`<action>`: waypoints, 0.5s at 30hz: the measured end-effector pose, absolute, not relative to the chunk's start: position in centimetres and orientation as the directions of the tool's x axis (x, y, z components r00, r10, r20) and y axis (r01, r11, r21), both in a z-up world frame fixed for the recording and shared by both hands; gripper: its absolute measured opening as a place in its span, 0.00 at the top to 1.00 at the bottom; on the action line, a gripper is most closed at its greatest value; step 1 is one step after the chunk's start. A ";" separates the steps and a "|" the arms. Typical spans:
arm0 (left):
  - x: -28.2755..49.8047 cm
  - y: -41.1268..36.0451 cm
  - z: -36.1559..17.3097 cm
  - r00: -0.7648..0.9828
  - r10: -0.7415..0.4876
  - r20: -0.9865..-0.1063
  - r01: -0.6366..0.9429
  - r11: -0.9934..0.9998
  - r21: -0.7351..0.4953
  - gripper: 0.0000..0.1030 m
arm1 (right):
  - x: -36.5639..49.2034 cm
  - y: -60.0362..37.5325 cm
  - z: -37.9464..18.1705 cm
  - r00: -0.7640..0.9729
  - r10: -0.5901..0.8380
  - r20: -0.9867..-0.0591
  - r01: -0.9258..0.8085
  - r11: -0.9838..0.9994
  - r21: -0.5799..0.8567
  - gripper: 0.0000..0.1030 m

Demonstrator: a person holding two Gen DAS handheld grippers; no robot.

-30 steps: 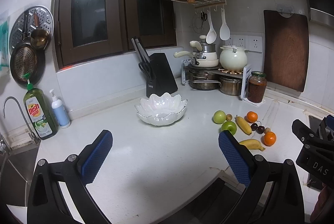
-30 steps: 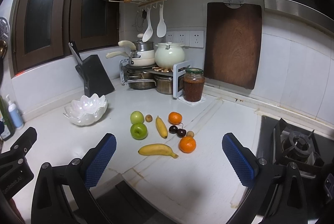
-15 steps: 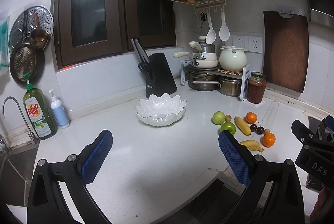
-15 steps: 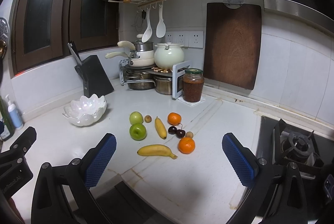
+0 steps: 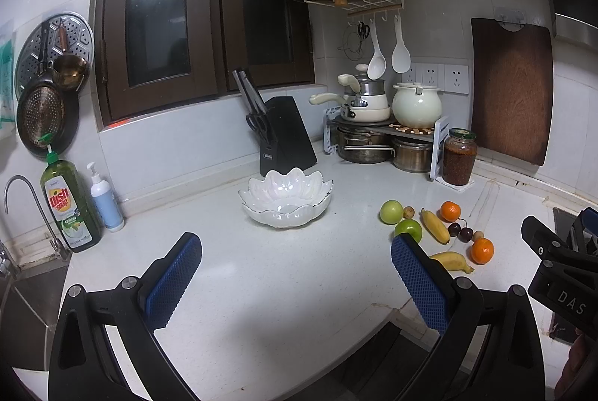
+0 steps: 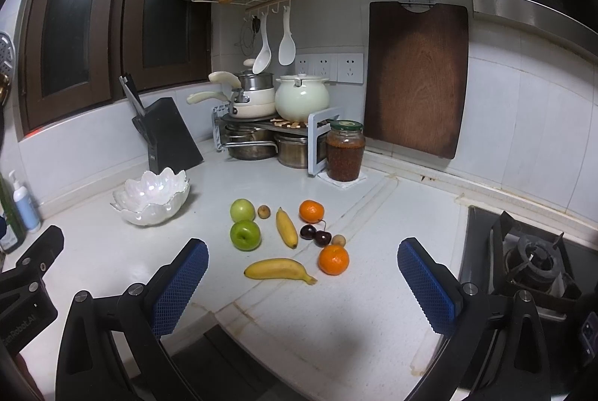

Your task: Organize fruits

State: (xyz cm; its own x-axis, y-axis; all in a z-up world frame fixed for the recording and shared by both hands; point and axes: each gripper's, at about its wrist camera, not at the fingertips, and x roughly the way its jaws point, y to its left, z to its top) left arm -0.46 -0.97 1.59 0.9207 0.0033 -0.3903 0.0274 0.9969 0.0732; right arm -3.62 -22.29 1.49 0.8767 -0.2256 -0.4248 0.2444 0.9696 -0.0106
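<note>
Hovering spread and empty, both hand-held grippers [image 5: 295, 274] [image 6: 304, 274] face loose fruit [image 6: 287, 236] beside the bowl [image 6: 151, 199].

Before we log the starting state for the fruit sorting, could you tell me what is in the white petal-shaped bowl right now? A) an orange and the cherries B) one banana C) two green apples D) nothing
D: the white bowl shows only its bare inside, while the green apples, bananas, oranges and cherries all lie on the counter beside it.
</note>
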 end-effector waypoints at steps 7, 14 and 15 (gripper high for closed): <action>0.3 -1.9 1.6 0.917 0.004 -0.399 0.031 0.996 0.082 0.00 | -3.1 -22.7 1.1 0.875 -0.224 -0.429 0.243 0.970 -0.009 0.00; 0.7 -3.3 0.6 0.898 -0.026 -0.439 0.069 0.994 0.083 0.00 | -2.7 -23.5 0.6 0.875 -0.214 -0.434 0.238 0.971 0.001 0.00; 0.8 -3.6 0.5 0.895 -0.032 -0.444 0.076 0.994 0.081 0.00 | -2.6 -23.7 0.5 0.874 -0.214 -0.436 0.238 0.971 0.002 0.00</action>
